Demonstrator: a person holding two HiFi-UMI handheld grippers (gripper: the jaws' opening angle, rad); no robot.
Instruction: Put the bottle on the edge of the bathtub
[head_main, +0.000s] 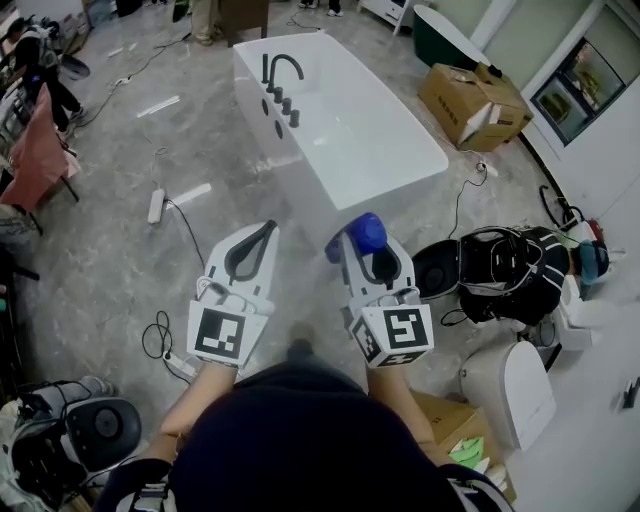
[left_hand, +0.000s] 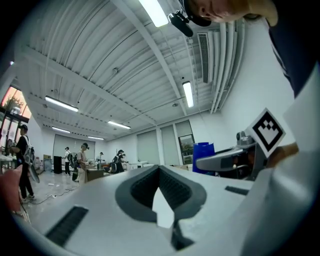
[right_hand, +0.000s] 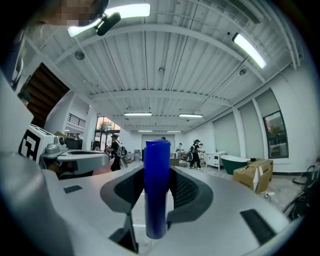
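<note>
The blue bottle (right_hand: 157, 185) sits gripped between the right claw's (head_main: 367, 255) jaws, pads pressing on its sides, held over the floor just short of the white bathtub's (head_main: 437, 160) near end. Beside it, the left claw (head_main: 262, 235) is closed and empty.

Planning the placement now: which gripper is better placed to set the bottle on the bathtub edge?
Right. The right gripper clamps the blue bottle, with the bathtub ahead; the left gripper is shut and empty.
</note>
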